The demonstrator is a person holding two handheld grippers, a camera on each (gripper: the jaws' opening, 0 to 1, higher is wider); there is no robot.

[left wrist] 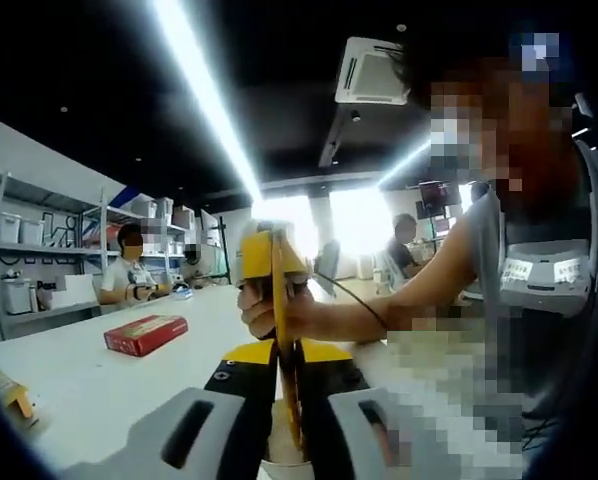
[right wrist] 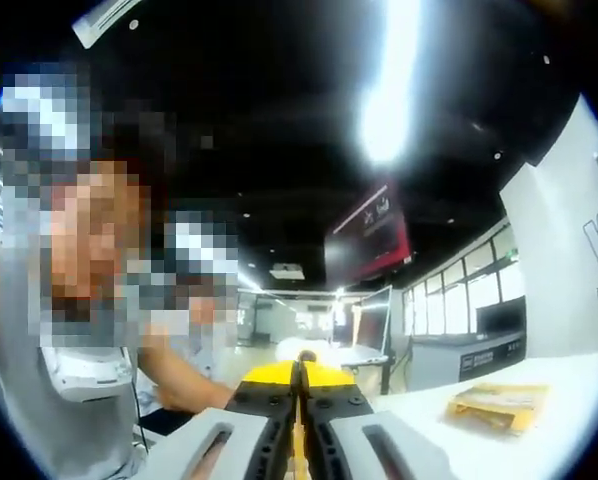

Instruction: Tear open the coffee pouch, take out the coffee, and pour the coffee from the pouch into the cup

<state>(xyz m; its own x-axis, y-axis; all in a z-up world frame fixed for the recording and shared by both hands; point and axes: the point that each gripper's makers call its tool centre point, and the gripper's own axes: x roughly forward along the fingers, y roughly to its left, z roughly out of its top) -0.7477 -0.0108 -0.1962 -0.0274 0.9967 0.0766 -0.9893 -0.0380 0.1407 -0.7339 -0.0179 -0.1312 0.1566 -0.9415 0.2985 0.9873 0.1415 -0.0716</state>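
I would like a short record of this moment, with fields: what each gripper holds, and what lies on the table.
left gripper: shut on the coffee pouch, a thin yellow edge standing upright between the jaws
right gripper: shut on a thin yellow edge, likely the same pouch
cup: directly below the left gripper
table: white; holds a red box
yellow packet: lying flat on the table
pouch state: cannot tell if torn
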